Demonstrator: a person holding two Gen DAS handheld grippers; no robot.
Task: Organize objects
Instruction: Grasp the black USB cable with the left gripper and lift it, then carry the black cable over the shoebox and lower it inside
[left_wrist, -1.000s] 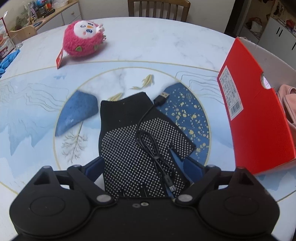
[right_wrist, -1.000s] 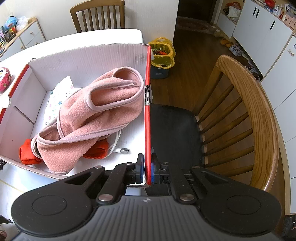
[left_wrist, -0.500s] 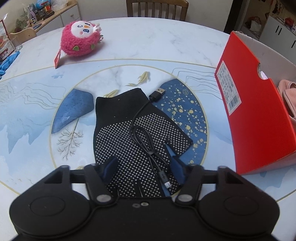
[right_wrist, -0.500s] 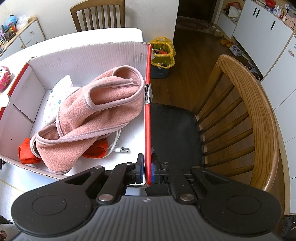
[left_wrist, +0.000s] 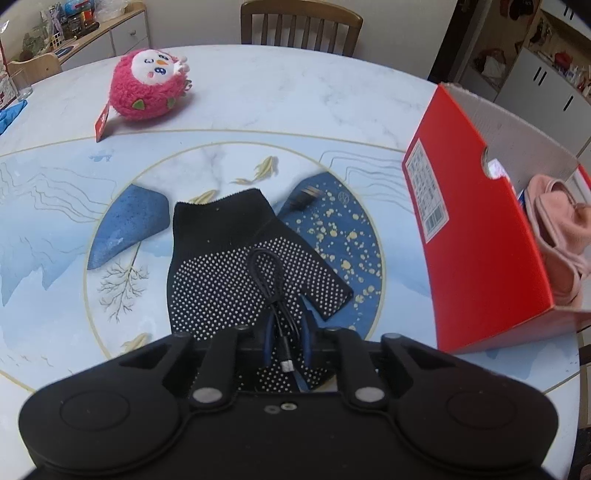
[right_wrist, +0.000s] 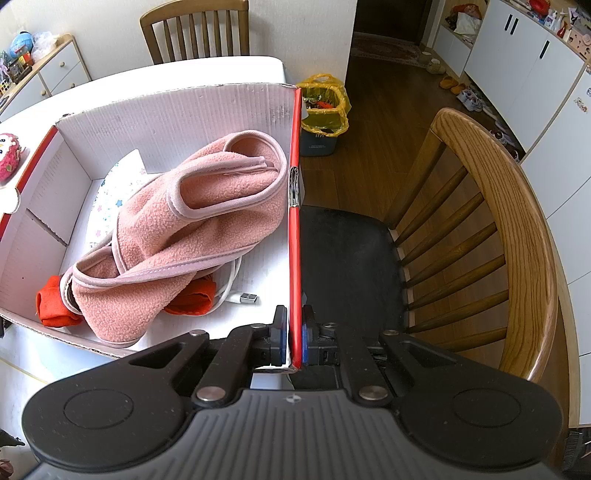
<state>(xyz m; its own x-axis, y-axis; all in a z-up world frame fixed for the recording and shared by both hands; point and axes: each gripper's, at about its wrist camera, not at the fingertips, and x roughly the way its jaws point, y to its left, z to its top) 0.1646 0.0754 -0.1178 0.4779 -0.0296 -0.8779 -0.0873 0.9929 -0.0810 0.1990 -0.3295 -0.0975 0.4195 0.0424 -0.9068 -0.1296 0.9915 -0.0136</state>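
**A:** Black cable (left_wrist: 271, 291) was between the left claw (left_wrist: 286, 343) pads when we checked. Its jaws had just been closing, and the gap was down to a narrow slot with the cable's small plug end sitting in it. The blue pads (left_wrist: 269, 338) looked pressed against the cable, so we called it gripped.

**B:** Where did the cable lie?

**A:** On top of a black dotted glove (left_wrist: 236, 273), looped over the palm. The glove lay flat on the round marble-print table (left_wrist: 258, 96), over the blue painted centre. The cable's USB plug (left_wrist: 304, 195) was past the glove's cuff edge and blurred in our frame.

**B:** Right side?

**A:** We had the right claw (right_wrist: 294, 336) clamped tight on the red wall of the cardboard box (right_wrist: 177, 110), one pad inside the box, one outside, near the bottom of that wall in the right wrist view.

**B:** Box contents?

**A:** We saw a pink fleece garment (right_wrist: 192, 229) piled in the middle, something orange (right_wrist: 51, 302) poking out underneath at both ends, a white cable (right_wrist: 236, 291) with a USB plug just beside the fleece, and a white piece with small stars behind it. The box stood at the table's right edge, well apart from the glove.

**B:** Anything else on the table?

**A:** A pink plush toy (left_wrist: 147, 88) with a red tag, far side, well apart from the glove. A wooden chair (right_wrist: 491, 236) with a black seat stood right next to the box.
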